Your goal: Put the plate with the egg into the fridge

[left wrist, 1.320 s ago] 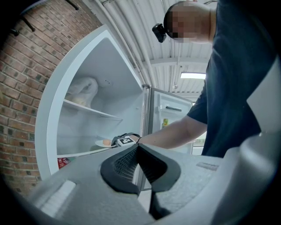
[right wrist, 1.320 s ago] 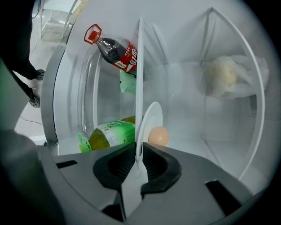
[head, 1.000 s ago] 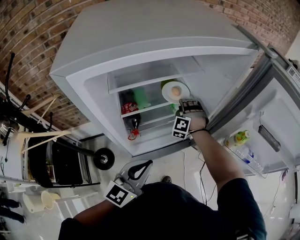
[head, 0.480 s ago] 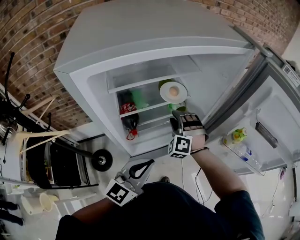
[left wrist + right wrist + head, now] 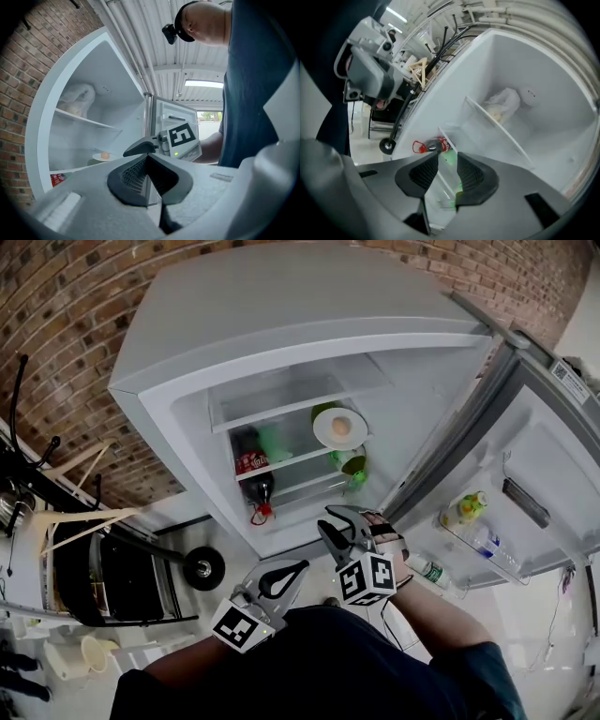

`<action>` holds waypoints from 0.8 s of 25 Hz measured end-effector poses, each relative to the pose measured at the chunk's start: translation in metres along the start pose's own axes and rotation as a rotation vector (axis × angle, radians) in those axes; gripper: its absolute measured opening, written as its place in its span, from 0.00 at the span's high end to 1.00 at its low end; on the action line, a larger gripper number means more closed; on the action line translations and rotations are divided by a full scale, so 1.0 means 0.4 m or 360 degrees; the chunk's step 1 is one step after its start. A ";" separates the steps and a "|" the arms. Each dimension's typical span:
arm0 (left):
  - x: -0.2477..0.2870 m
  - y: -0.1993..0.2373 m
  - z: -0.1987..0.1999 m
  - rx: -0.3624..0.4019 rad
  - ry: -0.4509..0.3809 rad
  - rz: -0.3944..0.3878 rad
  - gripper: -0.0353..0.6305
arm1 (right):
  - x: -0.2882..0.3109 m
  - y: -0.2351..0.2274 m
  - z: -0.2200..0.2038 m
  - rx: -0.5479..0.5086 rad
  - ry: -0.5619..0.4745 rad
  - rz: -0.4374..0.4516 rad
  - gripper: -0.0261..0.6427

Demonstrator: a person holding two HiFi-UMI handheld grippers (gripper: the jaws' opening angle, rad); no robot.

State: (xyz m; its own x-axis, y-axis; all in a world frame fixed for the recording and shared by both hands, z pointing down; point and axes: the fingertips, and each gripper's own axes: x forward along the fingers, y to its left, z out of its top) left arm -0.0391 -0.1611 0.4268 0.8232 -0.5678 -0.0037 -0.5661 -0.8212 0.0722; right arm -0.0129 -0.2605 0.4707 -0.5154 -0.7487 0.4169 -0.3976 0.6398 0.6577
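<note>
Hanging low by the body, left gripper (image 5: 296,567) was pinched closed, empty. Right gripper (image 5: 335,525) hovered just outside the fridge (image 5: 281,324), jaws apart with nothing between, though they had just been narrowing. Beyond it, plate (image 5: 322,431) with egg (image 5: 341,427) sat at the middle shelf (image 5: 281,460), flat or propped on something green, hard to say. Job looked nearly done. Only the door (image 5: 553,465) was left: ease it shut from its outer edge, gently, so nothing jolted the plate.
</note>
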 end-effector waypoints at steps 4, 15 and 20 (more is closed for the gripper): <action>-0.004 -0.001 0.005 0.0004 0.0000 -0.0001 0.95 | -0.053 0.051 0.031 0.0213 -0.0111 0.0090 0.80; -0.005 -0.015 0.008 0.0030 0.0001 -0.0009 0.95 | -0.143 0.102 0.125 0.0794 -0.0498 0.0292 0.94; -0.007 -0.019 0.011 0.0035 -0.0006 -0.0003 0.95 | -0.149 0.117 0.114 0.0814 -0.0489 0.0336 0.95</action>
State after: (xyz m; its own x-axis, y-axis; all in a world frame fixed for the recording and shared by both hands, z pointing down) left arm -0.0376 -0.1536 0.4218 0.8240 -0.5665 -0.0077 -0.5655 -0.8232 0.0501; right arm -0.0356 -0.1779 0.4481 -0.7868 -0.5618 0.2556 -0.5368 0.8272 0.1660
